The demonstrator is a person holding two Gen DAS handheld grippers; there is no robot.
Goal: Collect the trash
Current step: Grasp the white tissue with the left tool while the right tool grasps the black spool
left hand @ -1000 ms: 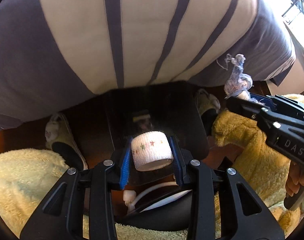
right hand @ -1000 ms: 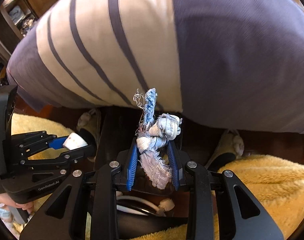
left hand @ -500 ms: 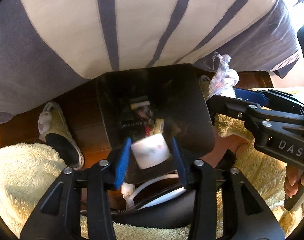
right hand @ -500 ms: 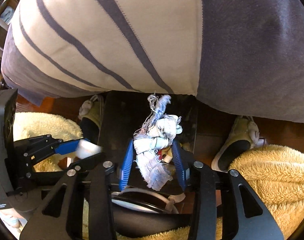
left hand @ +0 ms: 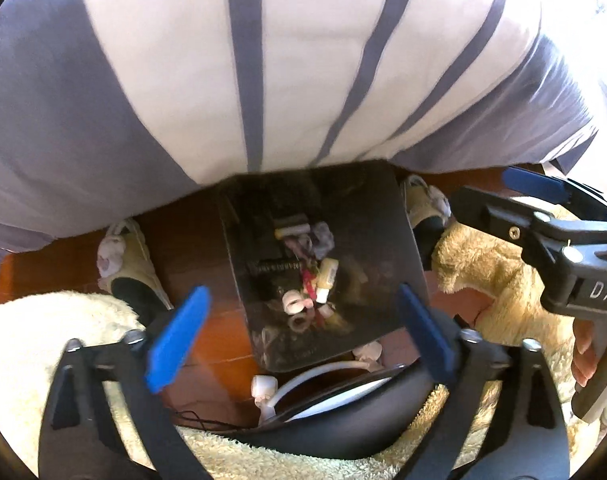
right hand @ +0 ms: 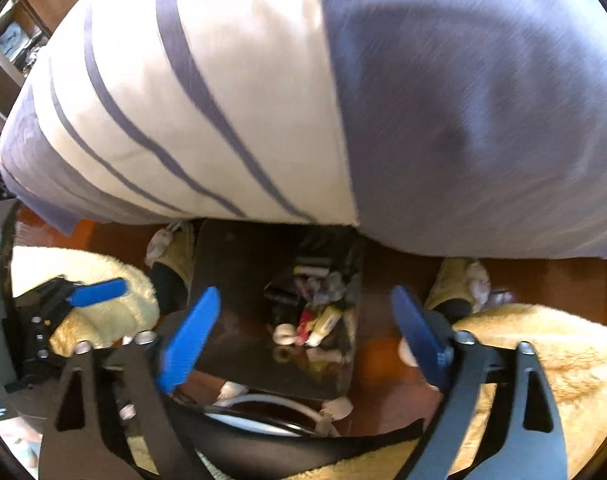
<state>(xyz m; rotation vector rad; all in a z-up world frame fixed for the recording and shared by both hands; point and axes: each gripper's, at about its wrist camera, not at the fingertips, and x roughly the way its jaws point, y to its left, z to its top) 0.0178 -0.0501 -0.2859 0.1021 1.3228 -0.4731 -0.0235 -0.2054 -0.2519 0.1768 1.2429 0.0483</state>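
The left tongs (left hand: 299,340) point steeply down, and their jaws are opening, already spread wide, with nothing between them. The right tongs (right hand: 305,334) are opening the same way and are also empty. Straight below both stands a dark bin (left hand: 387,216) on the wooden floor (left hand: 207,332). The trash (left hand: 307,272) lies at its bottom: small tubes, wrappers and a grey-blue rag. A slipper (left hand: 131,264) is on each side of the bin, and a fluffy yellow rug (right hand: 543,352) lies nearest the tongs.
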